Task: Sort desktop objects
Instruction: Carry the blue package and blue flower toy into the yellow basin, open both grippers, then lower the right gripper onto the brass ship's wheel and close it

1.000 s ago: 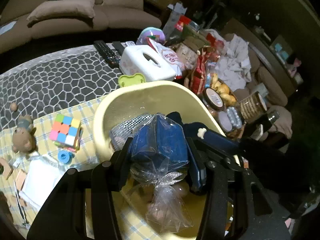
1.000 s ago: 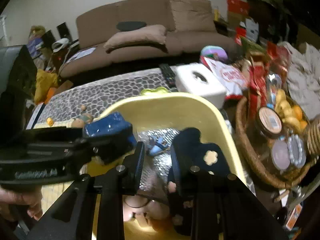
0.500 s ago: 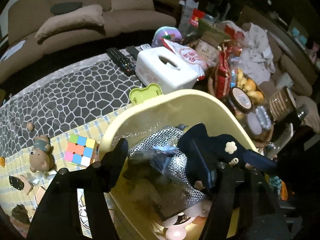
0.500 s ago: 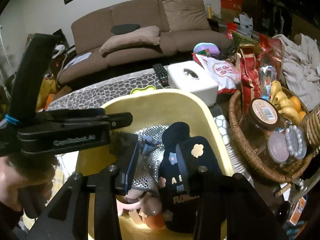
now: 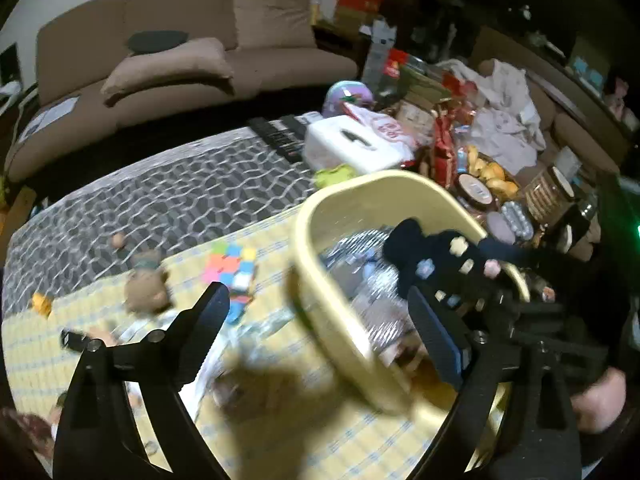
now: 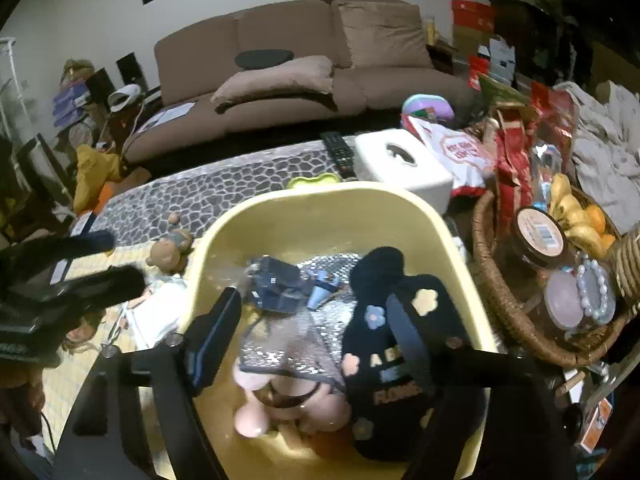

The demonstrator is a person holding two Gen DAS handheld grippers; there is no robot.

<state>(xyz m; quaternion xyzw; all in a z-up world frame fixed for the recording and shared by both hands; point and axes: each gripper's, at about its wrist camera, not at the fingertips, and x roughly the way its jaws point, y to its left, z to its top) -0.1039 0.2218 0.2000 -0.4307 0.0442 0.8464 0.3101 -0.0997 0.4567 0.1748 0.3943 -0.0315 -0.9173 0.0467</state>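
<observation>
A yellow tub (image 6: pixel 328 200) holds a navy flowered pouch (image 6: pixel 380 268), a blue packet in a clear bag (image 6: pixel 276 284), a silver mesh bag (image 6: pixel 288 348) and a pink toy (image 6: pixel 256 412). My right gripper (image 6: pixel 310 328) hangs over the tub, its jaws opening. The mesh bag lies below the gap and neither pad presses on anything. In the blurred left wrist view my left gripper (image 5: pixel 320 328) is wide and still opening. It straddles the tub's near rim (image 5: pixel 320 272) and holds nothing. The pouch (image 5: pixel 448 256) lies just beyond its right finger.
On the yellow checked cloth left of the tub lie a colour cube (image 5: pixel 232 272), a small bear toy (image 5: pixel 146 288) and papers. A white tissue box (image 6: pixel 400 164), remotes (image 6: pixel 340 152) and a green lid (image 6: pixel 316 180) sit behind. A wicker basket (image 6: pixel 492 280) of jars and fruit stands right.
My left gripper let the blue bagged packet go into the tub, opened wide and drew back to the left over the rim. My right gripper's jaws spread apart above the tub.
</observation>
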